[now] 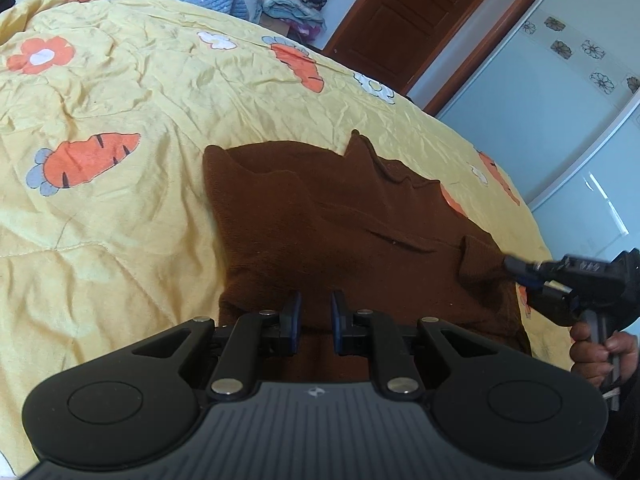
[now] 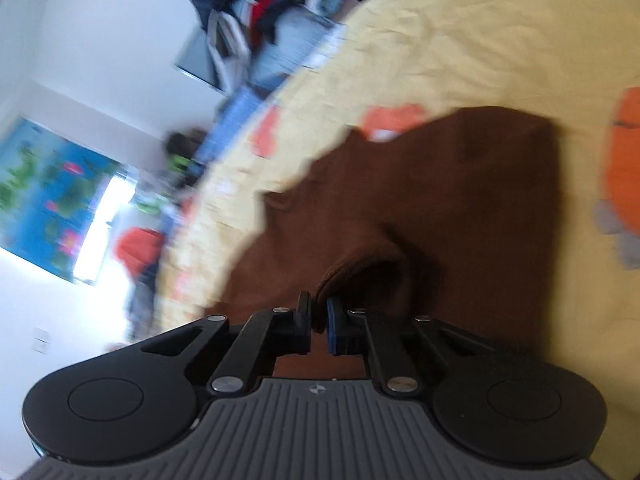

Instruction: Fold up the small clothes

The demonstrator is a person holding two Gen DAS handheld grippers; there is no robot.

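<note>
The brown garment [image 1: 340, 220] lay on the quilt [image 1: 120, 208]. The right gripper [image 2: 319, 314] pinched a fold at its 4 o'clock edge; the left gripper [image 1: 316, 316] clamped its 6 o'clock hem. Such a thin pinch might slip when lifted.

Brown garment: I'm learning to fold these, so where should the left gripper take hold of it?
Judging by how it lies, grip the brown garment at its near hem edge, coming in low from the near side; the right gripper already pinches the raised fold opposite.
</note>
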